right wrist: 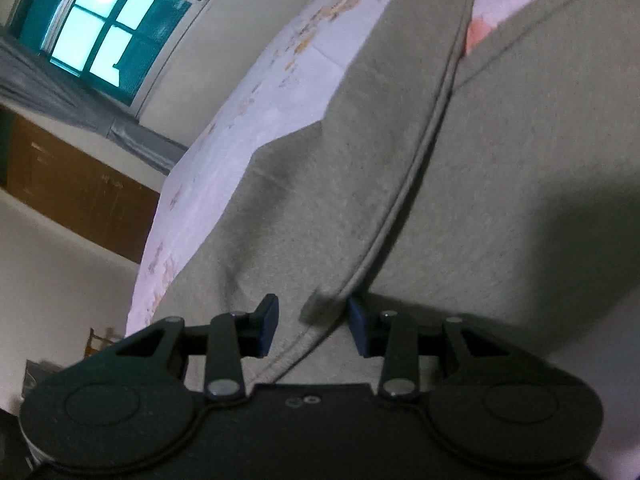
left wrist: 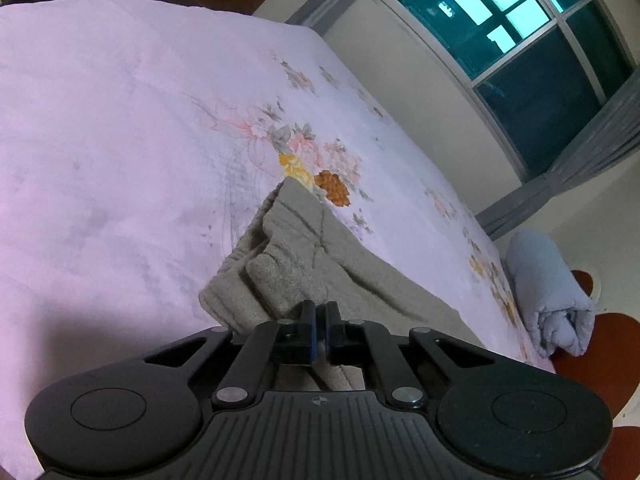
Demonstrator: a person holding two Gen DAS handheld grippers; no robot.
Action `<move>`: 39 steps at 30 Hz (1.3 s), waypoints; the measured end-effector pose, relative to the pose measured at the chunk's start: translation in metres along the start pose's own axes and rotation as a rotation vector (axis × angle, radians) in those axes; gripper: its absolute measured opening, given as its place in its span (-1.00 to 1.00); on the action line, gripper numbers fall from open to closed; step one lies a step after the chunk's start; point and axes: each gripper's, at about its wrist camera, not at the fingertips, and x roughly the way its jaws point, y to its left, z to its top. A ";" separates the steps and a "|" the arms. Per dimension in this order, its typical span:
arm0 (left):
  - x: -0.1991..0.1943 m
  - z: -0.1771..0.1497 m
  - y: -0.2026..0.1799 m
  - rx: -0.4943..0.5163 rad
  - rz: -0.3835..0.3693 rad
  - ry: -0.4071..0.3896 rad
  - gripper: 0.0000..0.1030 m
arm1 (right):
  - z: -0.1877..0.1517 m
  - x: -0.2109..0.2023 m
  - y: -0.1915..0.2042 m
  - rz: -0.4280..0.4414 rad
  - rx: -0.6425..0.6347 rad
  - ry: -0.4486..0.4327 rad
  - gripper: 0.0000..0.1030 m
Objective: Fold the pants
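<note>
Grey-beige fleece pants (left wrist: pixel 304 256) lie crumpled on a pink floral bedspread (left wrist: pixel 120 140). My left gripper (left wrist: pixel 320 312) is low over their near end with its blue pads pressed together, and a raised fold of the cloth meets the fingertips. In the right wrist view the pants (right wrist: pixel 400 160) fill most of the frame, with a long seam (right wrist: pixel 416 176) running down toward me. My right gripper (right wrist: pixel 314 324) stands open. The seam's folded edge lies between its blue pads (right wrist: pixel 268 320) without being squeezed.
The bed's far edge runs along a cream wall with a large window (left wrist: pixel 520 32) and grey curtains. A rolled pale-blue blanket (left wrist: pixel 552 296) sits off the bed's right side on red flooring. A brown wooden cabinet (right wrist: pixel 80 188) stands by the wall.
</note>
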 end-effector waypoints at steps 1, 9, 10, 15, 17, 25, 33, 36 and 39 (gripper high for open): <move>0.000 -0.001 -0.001 0.005 0.008 -0.004 -0.93 | -0.001 0.001 0.000 -0.003 -0.002 0.001 -0.45; 0.003 0.001 0.000 -0.044 0.002 -0.021 -0.93 | -0.004 0.002 0.001 -0.006 -0.024 0.006 -0.48; 0.004 0.003 -0.001 -0.038 -0.001 -0.022 -0.93 | -0.003 0.004 0.002 -0.006 -0.022 0.006 -0.48; 0.007 0.005 -0.004 -0.020 0.050 -0.005 -0.93 | -0.004 0.001 0.001 0.001 0.002 0.005 -0.47; 0.003 0.002 -0.002 -0.026 0.051 -0.008 -0.87 | -0.004 0.000 0.001 0.000 0.003 0.007 -0.46; -0.004 -0.001 -0.014 0.016 0.089 -0.029 0.57 | -0.002 0.003 0.004 -0.008 0.001 0.018 -0.46; 0.004 -0.005 -0.009 -0.003 0.107 -0.031 0.25 | -0.003 0.003 0.002 -0.004 0.000 0.016 -0.47; 0.003 -0.006 -0.013 -0.014 0.117 -0.051 0.20 | -0.002 0.003 0.002 -0.003 0.001 0.018 -0.47; -0.001 -0.008 -0.015 -0.012 0.102 -0.066 0.19 | -0.002 0.003 0.002 -0.001 -0.002 0.019 -0.47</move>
